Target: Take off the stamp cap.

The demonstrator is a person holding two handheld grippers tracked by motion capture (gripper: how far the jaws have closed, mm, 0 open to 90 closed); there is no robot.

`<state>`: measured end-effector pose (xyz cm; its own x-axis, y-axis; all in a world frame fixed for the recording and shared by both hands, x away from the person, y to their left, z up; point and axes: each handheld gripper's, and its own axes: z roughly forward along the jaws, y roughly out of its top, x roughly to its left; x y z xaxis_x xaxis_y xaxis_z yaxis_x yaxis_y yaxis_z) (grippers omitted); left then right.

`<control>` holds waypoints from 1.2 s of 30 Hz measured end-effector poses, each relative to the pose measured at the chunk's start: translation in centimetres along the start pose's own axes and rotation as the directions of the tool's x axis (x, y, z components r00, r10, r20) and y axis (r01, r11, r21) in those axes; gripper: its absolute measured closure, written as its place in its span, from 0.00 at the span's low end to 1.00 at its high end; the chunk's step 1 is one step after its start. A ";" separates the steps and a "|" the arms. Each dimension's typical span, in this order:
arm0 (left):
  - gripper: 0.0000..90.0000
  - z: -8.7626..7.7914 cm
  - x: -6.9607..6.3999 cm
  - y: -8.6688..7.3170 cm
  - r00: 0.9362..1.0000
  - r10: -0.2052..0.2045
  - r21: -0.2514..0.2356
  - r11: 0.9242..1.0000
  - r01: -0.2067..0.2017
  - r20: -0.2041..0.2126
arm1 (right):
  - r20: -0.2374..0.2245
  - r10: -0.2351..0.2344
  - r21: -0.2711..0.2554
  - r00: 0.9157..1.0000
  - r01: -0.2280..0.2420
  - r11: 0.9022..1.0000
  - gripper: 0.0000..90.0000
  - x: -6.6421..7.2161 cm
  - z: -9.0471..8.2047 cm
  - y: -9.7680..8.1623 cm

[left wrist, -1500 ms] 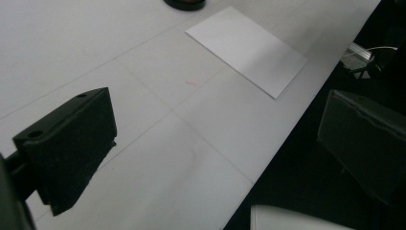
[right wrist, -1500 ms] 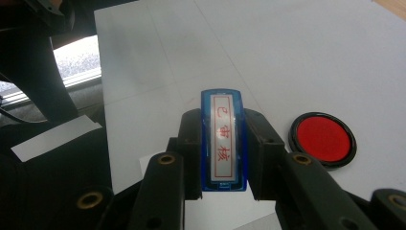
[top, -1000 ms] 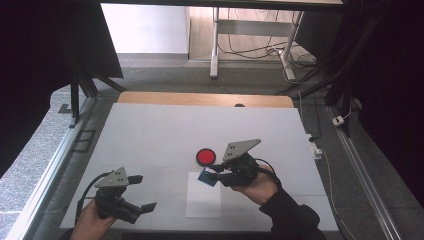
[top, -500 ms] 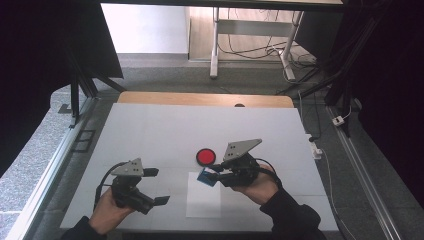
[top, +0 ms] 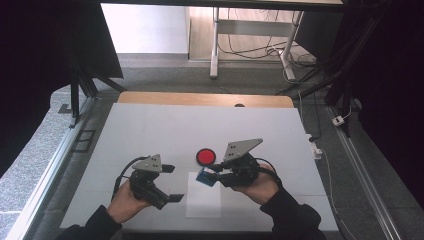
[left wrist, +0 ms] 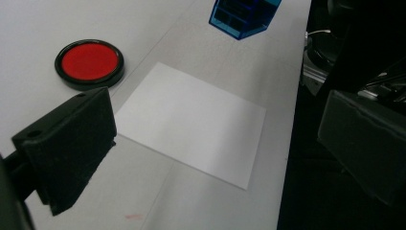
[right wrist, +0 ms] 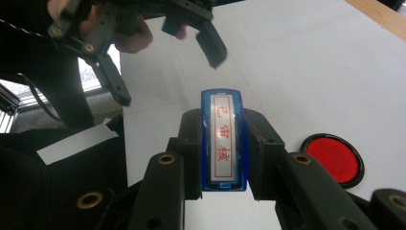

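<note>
While the left tongs (top: 169, 183) sit low over the white worktop (top: 150, 130), near the sheet's left edge, their two black jaws stand wide apart with nothing between them. In the left gripper view one jaw rises at the lower left and the other at the far right, with the white sheet of paper (left wrist: 191, 122) lying flat between and beyond them. Just past the sheet's far left corner rests the round red ink pad (left wrist: 89, 63) in its black rim, apart from the paper.

Further right, the right tongs (top: 214, 175) are clamped on a blue rectangular stamp (top: 205, 176), held a little above the sheet's upper right corner. The right gripper view shows the stamp (right wrist: 223, 141) squeezed squarely between both pads, its label with red characters facing the camera.

Judging from this layout, the step in hand is steadying the paper so the stamp can come down on it. To do it well, the left tongs should probably press lightly on the sheet's near left margin, clear of the spot to be stamped, and the stamp should descend straight and level so the mark prints evenly and does not smear.

Compared with a second ago, the left tongs have travelled rightward across the worktop, from near its left edge to just beside the paper. The right tongs, stamp, ink pad and sheet sit as before.
</note>
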<state>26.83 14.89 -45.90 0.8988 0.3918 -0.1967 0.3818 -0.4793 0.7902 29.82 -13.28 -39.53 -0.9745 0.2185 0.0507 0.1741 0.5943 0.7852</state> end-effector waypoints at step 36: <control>0.57 4.3 0.2 2.7 0.944 0.208 -0.011 0.977 -0.212 0.257 | -0.105 -0.048 -0.023 0.993 0.046 0.999 0.79 0.9 0.0 0.3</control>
<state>28.99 10.33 -46.28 0.9830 0.0685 -0.1704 0.1801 -0.5431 0.8201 29.02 -12.87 -39.24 -0.9912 0.1071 0.0776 0.1260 0.5860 0.8004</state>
